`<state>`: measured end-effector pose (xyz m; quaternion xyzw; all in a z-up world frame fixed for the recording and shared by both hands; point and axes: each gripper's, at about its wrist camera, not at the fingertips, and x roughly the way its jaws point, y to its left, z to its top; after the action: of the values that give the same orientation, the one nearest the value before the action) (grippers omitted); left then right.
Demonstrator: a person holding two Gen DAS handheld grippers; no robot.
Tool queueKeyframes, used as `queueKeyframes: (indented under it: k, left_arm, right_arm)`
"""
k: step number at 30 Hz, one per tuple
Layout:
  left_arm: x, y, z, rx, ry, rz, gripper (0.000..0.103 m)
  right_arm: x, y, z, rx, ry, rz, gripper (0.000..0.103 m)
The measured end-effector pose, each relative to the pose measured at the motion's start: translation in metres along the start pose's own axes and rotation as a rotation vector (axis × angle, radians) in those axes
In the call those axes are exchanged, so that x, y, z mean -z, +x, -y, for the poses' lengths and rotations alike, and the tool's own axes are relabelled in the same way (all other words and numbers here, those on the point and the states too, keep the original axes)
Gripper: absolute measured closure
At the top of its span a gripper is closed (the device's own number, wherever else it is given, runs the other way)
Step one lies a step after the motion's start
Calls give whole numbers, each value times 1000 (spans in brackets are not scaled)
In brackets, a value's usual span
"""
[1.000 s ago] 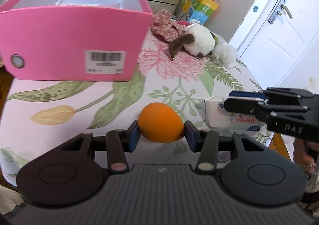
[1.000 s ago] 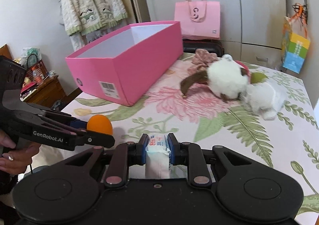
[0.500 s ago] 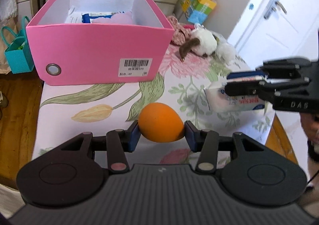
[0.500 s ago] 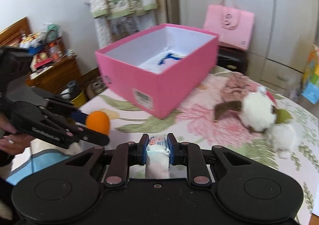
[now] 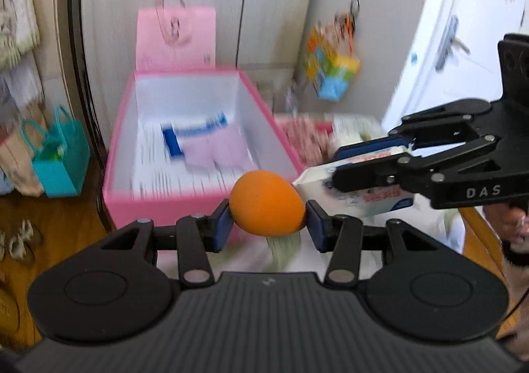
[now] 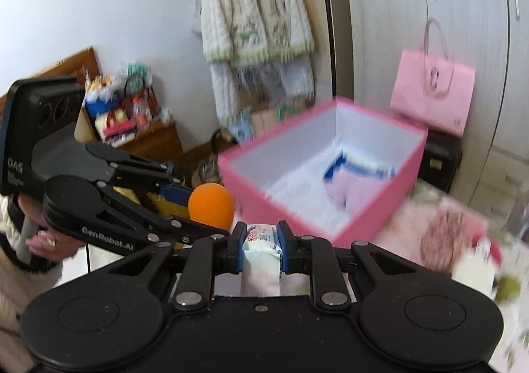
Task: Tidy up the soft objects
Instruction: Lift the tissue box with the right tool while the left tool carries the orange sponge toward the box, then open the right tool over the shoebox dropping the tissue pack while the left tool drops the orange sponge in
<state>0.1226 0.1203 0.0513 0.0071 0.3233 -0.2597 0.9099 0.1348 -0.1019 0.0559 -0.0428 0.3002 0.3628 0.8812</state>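
While both loads hang in the air, grips: as below.
Left gripper [image 5: 267, 229]: pinching the orange foam ball [image 5: 266, 203] across its middle, above the pink box's [image 5: 165, 204] near rim.
Right gripper [image 6: 261, 249]: clamped on the wet-wipes pack [image 6: 261, 245] at one end, just beside the ball.
Handling: both look light and squashy; the glossy pack may slip.
Box contents: blue-and-white packet [image 5: 195, 135], pale pink cloth [image 5: 218, 150].

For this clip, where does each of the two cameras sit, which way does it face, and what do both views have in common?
Left wrist: sits behind the left gripper, facing the pink box; jaws shut on the orange ball; right gripper enters from the right.
Right wrist: sits behind the right gripper, facing the box's corner; jaws shut on the tissue pack; left gripper and hand at left.
Shared: box, ball, tissue pack, pink bag.
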Motion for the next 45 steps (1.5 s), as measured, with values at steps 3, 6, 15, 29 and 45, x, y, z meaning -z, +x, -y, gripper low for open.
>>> queueKeyframes:
  k: [3,6,15,29,45]
  left_arm:
    - [-23,8,-9,15,-13,31,57]
    - [-43,21,-19,-6,-17,46,57]
    - [-84,93,-75,-72,-103,10,57]
    - [-100,197,-118,-206,-244,-175,53]
    - [-81,97,-73,-220,-60,-46,38]
  right_arm:
    - [-21,8,12,-24,39,60,80]
    - [-38,21,22,7,45,100,80]
    - [-84,95,78,39,113,82,80]
    - [-89,206,156,114,232,-80,76]
    - [-67,111,90,222,-2,-55,61]
